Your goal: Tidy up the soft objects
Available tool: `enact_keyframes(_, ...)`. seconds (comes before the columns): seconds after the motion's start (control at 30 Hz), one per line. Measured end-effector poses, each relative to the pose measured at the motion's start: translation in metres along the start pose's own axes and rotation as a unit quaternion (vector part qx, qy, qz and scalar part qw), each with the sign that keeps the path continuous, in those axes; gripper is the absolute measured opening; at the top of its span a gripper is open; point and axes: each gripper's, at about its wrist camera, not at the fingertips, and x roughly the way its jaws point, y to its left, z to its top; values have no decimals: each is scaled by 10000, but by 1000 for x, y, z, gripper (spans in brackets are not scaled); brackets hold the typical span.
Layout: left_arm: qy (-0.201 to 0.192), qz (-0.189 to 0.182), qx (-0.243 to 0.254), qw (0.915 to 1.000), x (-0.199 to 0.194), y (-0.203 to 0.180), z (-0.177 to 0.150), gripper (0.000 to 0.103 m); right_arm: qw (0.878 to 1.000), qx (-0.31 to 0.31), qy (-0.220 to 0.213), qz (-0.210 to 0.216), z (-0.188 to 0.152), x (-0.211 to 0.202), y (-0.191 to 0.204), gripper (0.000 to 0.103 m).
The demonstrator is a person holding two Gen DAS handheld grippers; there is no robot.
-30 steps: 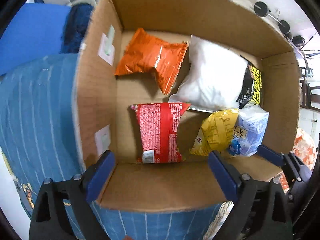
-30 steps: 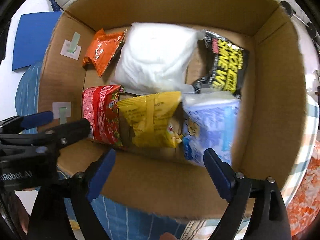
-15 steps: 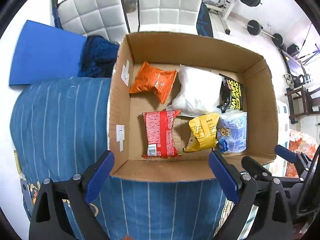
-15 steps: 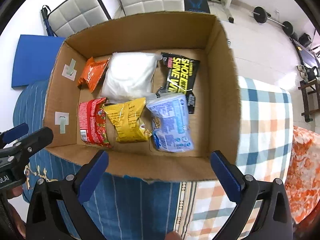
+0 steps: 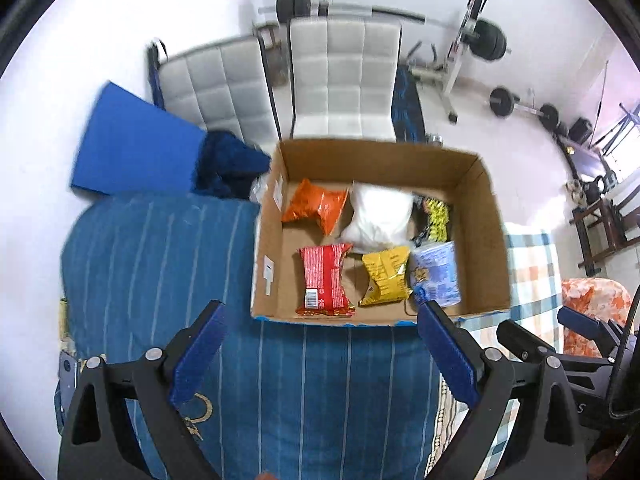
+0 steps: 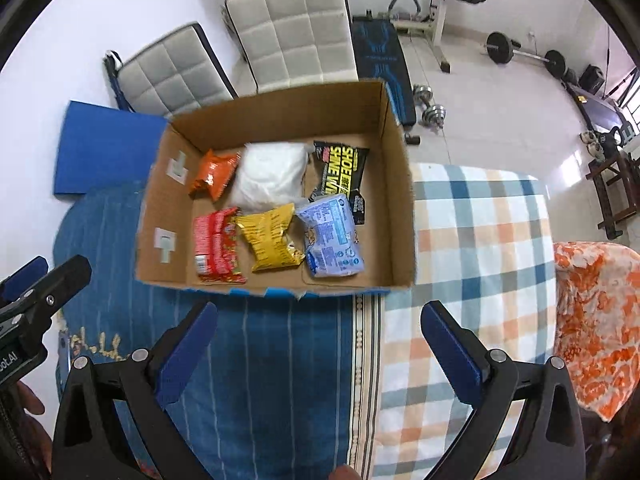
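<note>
An open cardboard box (image 5: 490,216) (image 6: 400,184) stands on the bed. Inside lie an orange packet (image 5: 316,206) (image 6: 212,172), a white soft bag (image 5: 380,216) (image 6: 272,174), a black and yellow packet (image 5: 434,216) (image 6: 342,174), a red packet (image 5: 324,280) (image 6: 216,248), a yellow packet (image 5: 386,276) (image 6: 272,238) and a pale blue pack (image 5: 436,278) (image 6: 330,236). My left gripper (image 5: 320,352) is open and empty, held above the blue cloth in front of the box. My right gripper (image 6: 318,356) is open and empty, also in front of the box.
A blue striped cloth (image 5: 160,264) (image 6: 260,360) and a checked cloth (image 6: 480,260) cover the bed. An orange patterned cloth (image 6: 600,320) lies at the right. White padded chairs (image 5: 344,80), a blue mat (image 5: 132,152) and weights (image 6: 520,52) stand beyond the box.
Both grippers have pulled up and back from the box, which now looks smaller and farther. Both stayed open and empty. The packets have not moved.
</note>
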Motion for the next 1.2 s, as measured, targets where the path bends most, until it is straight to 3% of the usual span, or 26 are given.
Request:
enact_keyframes(0.27,-549,-9,70,9985,-90,-7,-48,97,9970,-105,-770,-49,-63,-104,2,103)
enact_keyframes(0.7,-751,-265,-165,9967,-179,-1,-101,97,9903,-193,-1371,147,-151,-224,11,103)
enact_keyframes(1.0,-1086,-245,-181,9936,-227,8,-123,97,9871,-419,-1527,233,-185,-269,24,103)
enact_keyframes(1.2,-1237,-212,-96,9921,-241,5,-128,97,9862,-416,-1598,145,-189,-280,24,103)
